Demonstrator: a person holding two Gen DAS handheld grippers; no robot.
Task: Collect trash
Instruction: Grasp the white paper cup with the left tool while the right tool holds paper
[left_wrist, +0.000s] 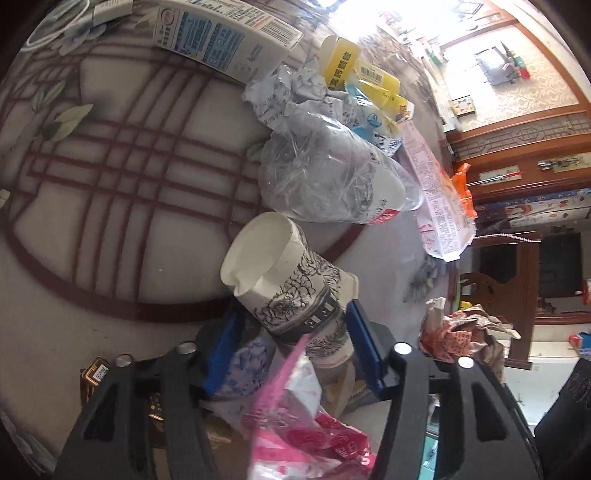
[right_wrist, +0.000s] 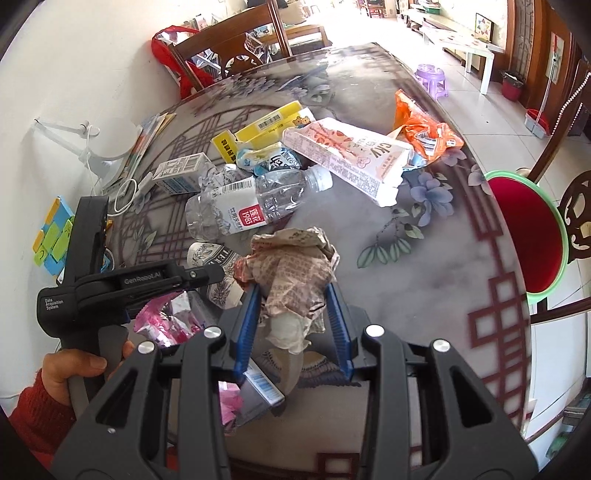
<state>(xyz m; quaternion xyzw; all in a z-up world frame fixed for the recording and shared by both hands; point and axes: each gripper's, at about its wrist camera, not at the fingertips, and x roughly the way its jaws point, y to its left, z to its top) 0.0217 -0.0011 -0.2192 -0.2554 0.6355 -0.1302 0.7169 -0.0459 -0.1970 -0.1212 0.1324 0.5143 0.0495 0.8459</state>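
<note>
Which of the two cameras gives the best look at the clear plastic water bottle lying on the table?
The right wrist view: the water bottle lies side-on there, cap, label and crushed body all clear. In the left wrist view the bottle is seen nearly end-on, blurred, with its cap end hard to make out.

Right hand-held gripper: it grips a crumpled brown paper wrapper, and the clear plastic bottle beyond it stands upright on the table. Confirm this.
Wrong in one respect. The clear plastic bottle lies on its side on the table, not upright. The right wrist view shows this. The right hand-held gripper does grip a crumpled brown paper wrapper.
</note>
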